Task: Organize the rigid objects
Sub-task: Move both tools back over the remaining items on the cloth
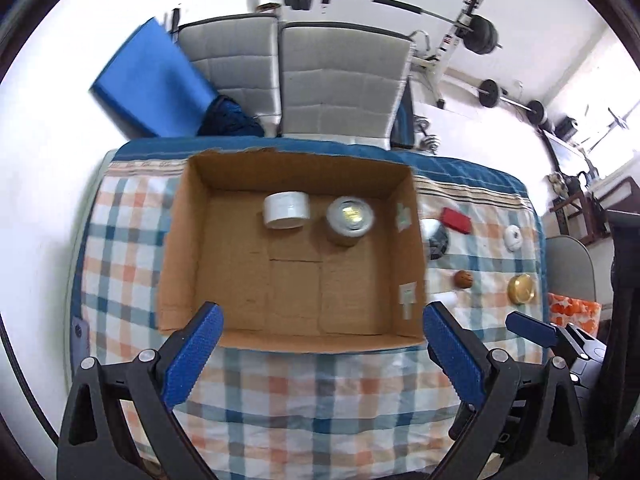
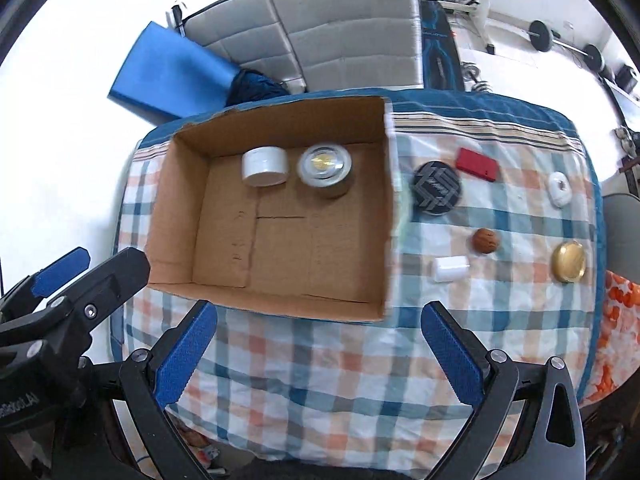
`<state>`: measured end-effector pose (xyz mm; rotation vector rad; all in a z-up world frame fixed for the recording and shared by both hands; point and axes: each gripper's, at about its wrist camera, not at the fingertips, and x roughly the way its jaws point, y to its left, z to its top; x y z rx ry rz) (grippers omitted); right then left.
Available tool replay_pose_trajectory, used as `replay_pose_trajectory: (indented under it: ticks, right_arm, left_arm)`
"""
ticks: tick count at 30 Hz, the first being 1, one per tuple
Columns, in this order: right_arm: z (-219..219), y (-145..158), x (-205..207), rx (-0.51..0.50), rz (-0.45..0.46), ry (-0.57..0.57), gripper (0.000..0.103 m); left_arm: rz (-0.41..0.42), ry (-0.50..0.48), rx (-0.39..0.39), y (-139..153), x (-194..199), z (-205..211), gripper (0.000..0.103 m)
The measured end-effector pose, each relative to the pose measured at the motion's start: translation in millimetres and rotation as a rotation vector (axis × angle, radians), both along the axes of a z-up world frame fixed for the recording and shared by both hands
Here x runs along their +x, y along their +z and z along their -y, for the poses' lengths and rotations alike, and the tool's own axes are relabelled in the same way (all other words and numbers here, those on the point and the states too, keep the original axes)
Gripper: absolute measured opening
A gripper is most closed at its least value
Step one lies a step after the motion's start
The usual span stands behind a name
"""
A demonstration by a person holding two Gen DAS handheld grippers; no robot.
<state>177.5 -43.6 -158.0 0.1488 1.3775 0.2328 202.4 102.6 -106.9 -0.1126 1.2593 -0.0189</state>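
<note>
An open cardboard box [image 1: 188, 240] [image 2: 172, 216] stands on the checked tablecloth. Inside at the back are a white jar [image 1: 286, 210] [image 2: 264, 166] and a clear-lidded jar [image 1: 350, 220] [image 2: 325, 169]. Right of the box lie a black round case [image 2: 437, 189] [image 1: 437, 236], a red case [image 2: 478, 165] [image 1: 456, 220], a white round thing [image 2: 559, 189] [image 1: 513, 237], a brown ball [image 2: 486, 241] [image 1: 463, 279], a gold tin [image 2: 569, 262] [image 1: 521, 289] and a white cylinder [image 2: 450, 269]. My left gripper [image 1: 320, 360] is open and empty before the box's near wall. My right gripper [image 2: 320, 356] is open and empty, near the box's front right corner.
The table's front edge is close below both grippers. Grey chairs [image 1: 340, 80] stand behind the table, with a blue mat [image 1: 148, 80] at the left. Barbells and a bench [image 1: 452, 40] stand at the back right. An orange patterned cloth [image 2: 616, 320] lies beyond the right table edge.
</note>
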Motion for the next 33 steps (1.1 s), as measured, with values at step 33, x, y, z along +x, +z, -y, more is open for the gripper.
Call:
replay_pose_trajectory:
  ticks: [33]
  right_arm:
    - [331, -204, 89, -0.152, -0.289, -0.418, 0.103]
  left_arm:
    - [-0.453, -0.367, 0.404, -280, 199, 242, 0.102]
